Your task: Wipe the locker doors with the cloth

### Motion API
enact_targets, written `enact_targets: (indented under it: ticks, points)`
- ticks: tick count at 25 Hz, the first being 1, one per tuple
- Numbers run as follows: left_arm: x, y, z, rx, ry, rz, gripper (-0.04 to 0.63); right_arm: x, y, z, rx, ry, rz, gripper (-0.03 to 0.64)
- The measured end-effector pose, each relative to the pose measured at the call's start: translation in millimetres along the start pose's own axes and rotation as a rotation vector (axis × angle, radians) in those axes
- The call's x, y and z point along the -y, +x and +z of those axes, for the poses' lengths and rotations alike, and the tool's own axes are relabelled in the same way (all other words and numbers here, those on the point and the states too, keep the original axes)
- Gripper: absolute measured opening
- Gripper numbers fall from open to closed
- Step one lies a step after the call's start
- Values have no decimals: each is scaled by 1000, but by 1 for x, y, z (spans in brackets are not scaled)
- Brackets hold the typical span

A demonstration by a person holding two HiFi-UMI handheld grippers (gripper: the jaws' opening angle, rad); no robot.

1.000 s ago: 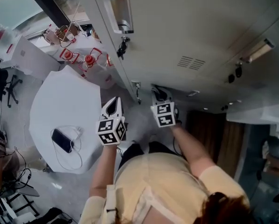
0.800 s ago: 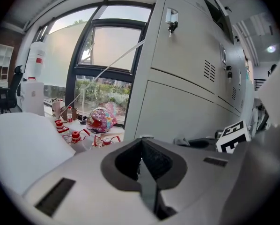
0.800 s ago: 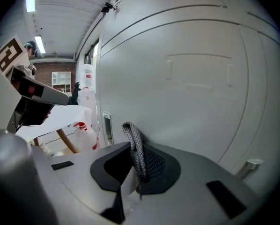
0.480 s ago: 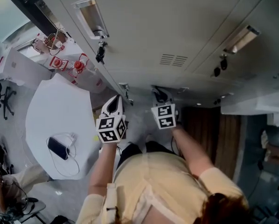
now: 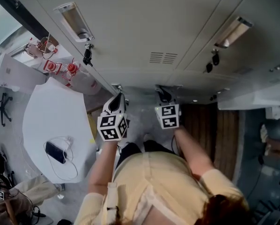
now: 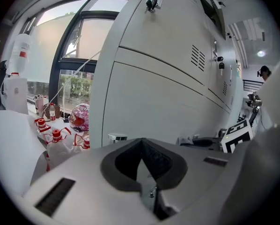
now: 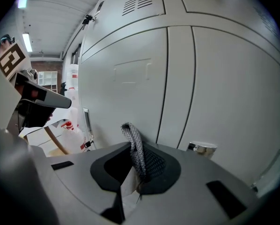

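Note:
Grey locker doors [image 5: 177, 27] fill the top of the head view and stand close ahead in both gripper views [image 6: 154, 97] [image 7: 144, 78]. My right gripper [image 5: 164, 95] is shut on a grey-and-white knitted cloth [image 7: 134, 150], whose folded end sticks up out of the jaws just short of a lower door. In the head view the cloth [image 5: 162, 93] is only a dark bit at the tip. My left gripper [image 5: 114, 103] is beside it to the left, shut with nothing in it [image 6: 141, 146], pointing at the locker's corner.
A white table [image 5: 55, 111] stands at the left with a phone [image 5: 55, 152] and its cable. Red-capped bottles [image 5: 70, 68] sit by the window. Keys [image 5: 87, 55] hang from a lock. A seated person [image 5: 9, 203] is at the bottom left. Wooden flooring [image 5: 215, 125] lies to the right.
The head view has swung, so the lockers and table sit further left and up. Both grippers stay close together in front of the lower doors, the cloth still held.

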State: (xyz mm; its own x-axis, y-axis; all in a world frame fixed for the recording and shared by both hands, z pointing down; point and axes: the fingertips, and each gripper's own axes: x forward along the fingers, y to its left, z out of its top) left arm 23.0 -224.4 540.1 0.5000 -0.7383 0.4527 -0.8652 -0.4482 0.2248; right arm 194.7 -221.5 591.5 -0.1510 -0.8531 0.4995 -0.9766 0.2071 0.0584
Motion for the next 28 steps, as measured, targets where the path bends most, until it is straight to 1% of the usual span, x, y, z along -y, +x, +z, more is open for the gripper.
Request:
enact_targets:
  ticks: [6, 9, 13, 17, 23, 28]
  points:
    - [9, 7, -2, -3, 1, -20, 2, 19, -8, -7, -6, 35, -41, 29]
    - [11, 8, -3, -1, -5, -23, 2, 22, -12, -7, -6, 46, -43, 29]
    - [10, 8, -7, -2, -16, -12, 2, 9, -17, -2, 11, 46, 2, 29]
    - [1, 1, -12, -2, -36, 8, 2, -15, -14, -1, 14, 43, 60, 29]
    - [-28, -15, -20, 2, -84, 75, 2, -57, 1, -7, -8, 19, 151, 29]
    - [-51, -31, -30, -1, -93, 134, 2, -90, 17, -11, -29, -18, 224, 29]
